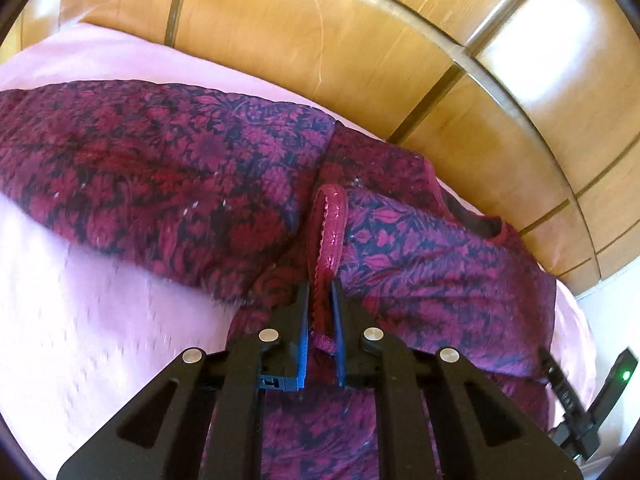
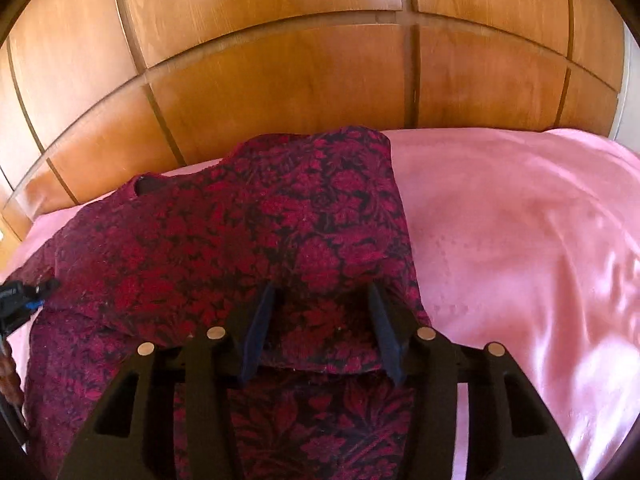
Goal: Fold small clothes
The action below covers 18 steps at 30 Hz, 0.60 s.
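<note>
1. A dark red floral garment (image 2: 224, 240) lies spread on a bed covered by a pink sheet (image 2: 520, 240), up near the head edge, where a wooden headboard (image 2: 280, 80) rises behind it.
2. The left hand-held gripper (image 1: 320, 308) has its jaws drawn nearly together on a glossy red trimmed edge (image 1: 330, 224) of the garment, which runs up out from between the blue pads and stands slightly raised above the cloth around it.
3. In the left wrist view, one part of the garment reaches across the sheet toward the left, and another part lies to the right, close to the headboard; the pink sheet (image 1: 80, 300) shows bare in the lower left.
4. The right hand-held gripper (image 2: 322, 320) has its jaws wide apart and grips nothing; it sits over the garment, with a folded edge of the cloth lying between the two dark pads.
5. In the right wrist view, the garment covers the left and middle of the bed, with its neck opening (image 2: 150, 184) toward the headboard, and the sheet lies bare to the right.
6. The left hand-held gripper (image 2: 16, 296) shows at the left edge of the right wrist view, at the garment's side.
</note>
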Each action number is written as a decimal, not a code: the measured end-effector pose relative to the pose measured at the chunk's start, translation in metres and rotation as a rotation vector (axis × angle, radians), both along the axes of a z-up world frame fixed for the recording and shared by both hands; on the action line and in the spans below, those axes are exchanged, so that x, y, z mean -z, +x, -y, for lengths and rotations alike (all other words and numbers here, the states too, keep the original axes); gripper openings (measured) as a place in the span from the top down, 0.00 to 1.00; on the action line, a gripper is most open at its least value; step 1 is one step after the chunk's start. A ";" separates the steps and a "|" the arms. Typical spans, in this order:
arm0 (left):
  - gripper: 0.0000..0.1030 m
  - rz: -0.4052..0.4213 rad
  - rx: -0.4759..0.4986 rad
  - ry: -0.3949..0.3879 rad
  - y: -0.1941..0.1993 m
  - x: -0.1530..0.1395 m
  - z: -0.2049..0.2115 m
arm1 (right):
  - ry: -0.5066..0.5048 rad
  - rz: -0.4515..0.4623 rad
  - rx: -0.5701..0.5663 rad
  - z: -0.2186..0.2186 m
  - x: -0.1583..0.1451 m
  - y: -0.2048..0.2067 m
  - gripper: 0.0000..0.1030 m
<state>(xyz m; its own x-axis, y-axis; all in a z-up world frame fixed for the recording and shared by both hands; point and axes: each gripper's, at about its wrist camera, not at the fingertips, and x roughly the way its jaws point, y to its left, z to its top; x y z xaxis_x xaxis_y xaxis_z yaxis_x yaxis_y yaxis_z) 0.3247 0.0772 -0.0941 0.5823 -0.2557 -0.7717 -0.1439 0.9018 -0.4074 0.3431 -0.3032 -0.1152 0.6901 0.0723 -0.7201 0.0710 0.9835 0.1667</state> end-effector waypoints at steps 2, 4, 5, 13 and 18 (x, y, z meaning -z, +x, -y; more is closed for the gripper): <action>0.91 0.008 0.001 0.011 -0.002 0.000 0.006 | 0.001 0.006 0.003 0.002 0.002 -0.001 0.53; 0.91 0.005 -0.002 0.009 -0.002 -0.002 0.005 | -0.013 0.008 0.006 -0.001 0.002 -0.001 0.52; 0.91 0.001 -0.008 0.015 -0.001 -0.003 0.005 | -0.028 0.007 0.007 -0.003 0.001 -0.001 0.52; 0.69 0.052 -0.042 0.066 0.002 -0.024 0.001 | -0.076 0.022 -0.015 -0.036 -0.035 0.007 0.28; 0.55 0.078 -0.095 0.015 -0.018 -0.030 -0.034 | -0.148 -0.016 -0.077 -0.071 -0.010 0.021 0.17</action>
<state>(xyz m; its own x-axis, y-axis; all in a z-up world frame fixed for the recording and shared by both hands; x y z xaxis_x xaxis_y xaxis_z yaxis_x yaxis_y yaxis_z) 0.3069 0.1114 -0.0641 0.6621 -0.1851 -0.7262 -0.1974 0.8917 -0.4073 0.3636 -0.2319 -0.1053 0.6753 0.0166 -0.7374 -0.0038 0.9998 0.0191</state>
